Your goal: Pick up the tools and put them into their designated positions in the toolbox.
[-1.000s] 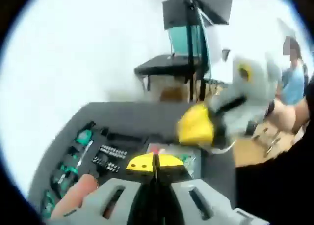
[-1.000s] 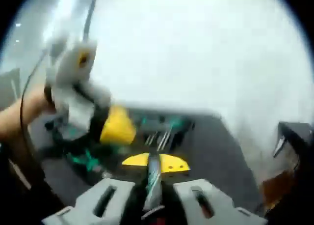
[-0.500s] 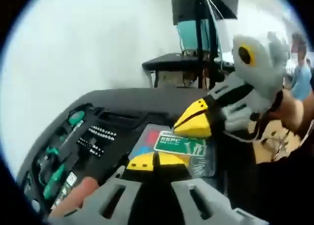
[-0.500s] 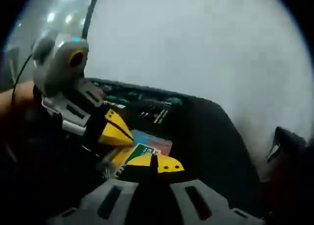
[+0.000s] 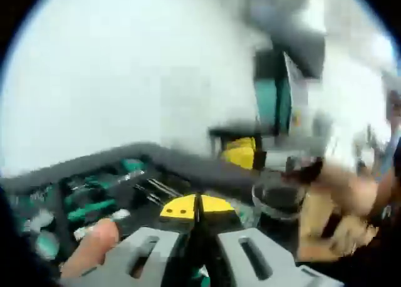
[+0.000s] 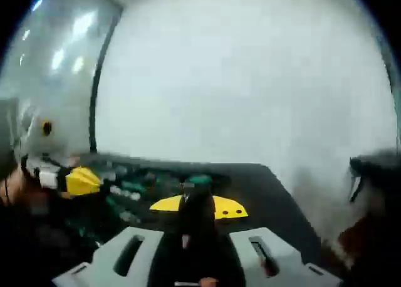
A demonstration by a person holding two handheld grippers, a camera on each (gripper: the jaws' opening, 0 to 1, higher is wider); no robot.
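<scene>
Hovering over the toolbox (image 5: 188,165) at lower left, the left gripper (image 5: 197,207) has fingers pressed together, empty; the right gripper (image 6: 197,205) pinches a dark tool (image 6: 195,213), likely for slotting.

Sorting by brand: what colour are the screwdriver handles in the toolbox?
Green screwdriver handles, clearest in the left gripper view.

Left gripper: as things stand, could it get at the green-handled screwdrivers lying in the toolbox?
Probably yes. The left gripper, jaws shut, points over the toolbox, and the green-handled screwdrivers lie just left of its tips with nothing over them. It would have to open first. The picture is blurred.
</scene>
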